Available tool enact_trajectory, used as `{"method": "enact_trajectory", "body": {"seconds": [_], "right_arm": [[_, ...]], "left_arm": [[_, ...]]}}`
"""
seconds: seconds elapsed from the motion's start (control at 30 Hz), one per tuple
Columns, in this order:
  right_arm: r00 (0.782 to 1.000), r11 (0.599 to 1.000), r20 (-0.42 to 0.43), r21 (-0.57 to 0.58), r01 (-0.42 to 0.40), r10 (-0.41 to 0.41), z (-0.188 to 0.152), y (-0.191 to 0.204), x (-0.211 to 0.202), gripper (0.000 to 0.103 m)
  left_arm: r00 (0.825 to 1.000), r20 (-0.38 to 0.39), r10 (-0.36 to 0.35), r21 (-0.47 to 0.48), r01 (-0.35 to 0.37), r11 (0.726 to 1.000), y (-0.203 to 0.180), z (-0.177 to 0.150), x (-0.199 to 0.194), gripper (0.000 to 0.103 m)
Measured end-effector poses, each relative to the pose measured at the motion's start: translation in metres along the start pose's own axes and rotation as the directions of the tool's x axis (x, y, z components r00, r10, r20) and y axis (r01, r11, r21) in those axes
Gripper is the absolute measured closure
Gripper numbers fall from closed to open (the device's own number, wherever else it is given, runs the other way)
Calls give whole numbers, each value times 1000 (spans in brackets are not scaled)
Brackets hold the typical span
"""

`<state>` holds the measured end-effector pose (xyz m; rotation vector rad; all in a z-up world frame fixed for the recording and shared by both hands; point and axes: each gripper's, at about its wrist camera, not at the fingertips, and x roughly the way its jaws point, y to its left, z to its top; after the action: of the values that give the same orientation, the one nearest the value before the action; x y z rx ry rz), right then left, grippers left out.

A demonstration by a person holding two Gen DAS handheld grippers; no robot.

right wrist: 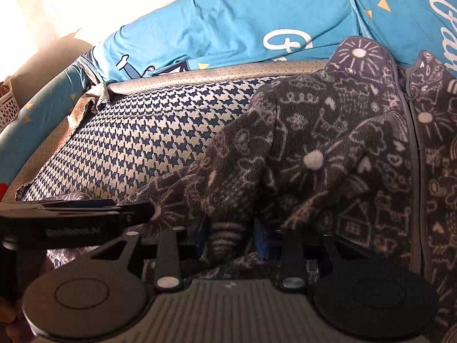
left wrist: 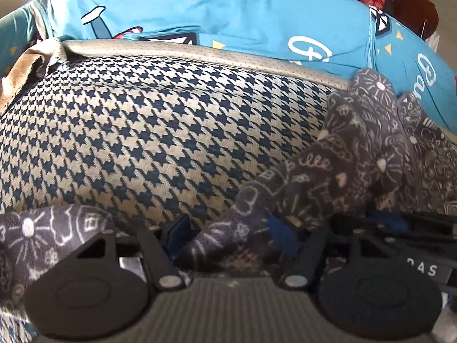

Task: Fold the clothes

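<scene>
Left wrist view: the left gripper (left wrist: 225,237) sits at the bottom middle of the frame, its black linkage arms and two round discs filling the lower edge. A fold of the dark grey fleece garment (left wrist: 357,154), printed with white doodles of suns, houses and hearts, runs between its blue-padded fingers (left wrist: 281,233), and the jaws are closed narrow onto that fold. The garment spreads from there up toward the right of the frame, and another part of it lies at the lower left. Under it is a cushion (left wrist: 148,125) in a blue-and-cream houndstooth weave, edged along the top by a grey dotted border. Behind the cushion, across the top of the frame, lies a blue sheet (left wrist: 228,11) with white stars and lettering. The black body of the right gripper (left wrist: 400,228) shows at the lower right, just beside the left one.

Right wrist view: the right gripper (right wrist: 232,237) is at the bottom middle, with a bunched, striped bit of the fleece garment (right wrist: 328,143) pinched between its fingers, so its jaws are shut tight on the cloth. The garment covers the right half of the frame, a zip line running down it at the right. The cushion (right wrist: 137,143) shows at the middle left and the blue sheet (right wrist: 228,28) across the top. The left gripper (right wrist: 85,220) reaches in flat from the lower left edge, its tip touching the garment. A white basket (right wrist: 7,105) stands at the far left edge.
</scene>
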<state>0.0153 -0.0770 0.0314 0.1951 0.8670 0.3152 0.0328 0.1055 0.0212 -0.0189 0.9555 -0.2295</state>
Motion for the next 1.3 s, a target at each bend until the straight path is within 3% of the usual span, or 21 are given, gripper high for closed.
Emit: {"method": "enact_trajectory", "body": {"seconds": [0.07, 0.23, 0.43, 0.57, 0.63, 0.7, 0.87, 1.0, 1.1, 1.17, 1.23, 1.3], "right_arm": [[1000, 1000, 0, 3, -1, 1, 0, 0, 0, 69], [1000, 1000, 1, 28, -4, 4, 1, -1, 0, 67], [1000, 999, 7, 37, 2, -2, 2, 0, 1, 66], [1000, 999, 22, 52, 6, -7, 4, -1, -2, 59], [999, 998, 44, 60, 7, -9, 6, -1, -6, 55], [998, 998, 67, 67, 6, -11, 8, -1, -11, 53], [996, 996, 88, 86, 14, -22, 9, -6, -18, 52], [995, 995, 89, 101, 26, -35, 9, -10, -21, 53], [995, 992, 78, 113, 48, -57, 9, -15, -22, 52], [995, 989, 54, 129, 75, -83, 8, -20, -21, 52], [995, 985, 38, 148, 85, -91, 7, -23, -19, 52], [996, 983, 34, 163, 79, -86, 8, -25, -20, 52]], "left_arm": [[1000, 0, -10, 2, 10, 1000, -1, 2, 2, 47], [999, -7, -54, 2, 54, 999, -2, 5, 2, 79], [1000, 19, -17, 28, 17, 999, -11, 3, -3, 91], [993, 92, 77, 56, -83, 995, -19, 6, -13, 91], [971, 162, 176, 86, -192, 978, -24, 10, -19, 91], [939, 225, 261, 83, -286, 955, -25, 17, -25, 91], [890, 283, 357, 45, -384, 922, -22, 37, -24, 91], [876, 297, 379, 13, -401, 916, -24, 47, -21, 91], [884, 236, 403, 35, -422, 906, -26, 51, -9, 89], [897, 154, 415, 21, -423, 906, -20, 49, 4, 87], [904, 87, 419, -9, -420, 907, -12, 45, 12, 76], [919, 74, 386, -37, -385, 922, -5, 45, 7, 69]]}}
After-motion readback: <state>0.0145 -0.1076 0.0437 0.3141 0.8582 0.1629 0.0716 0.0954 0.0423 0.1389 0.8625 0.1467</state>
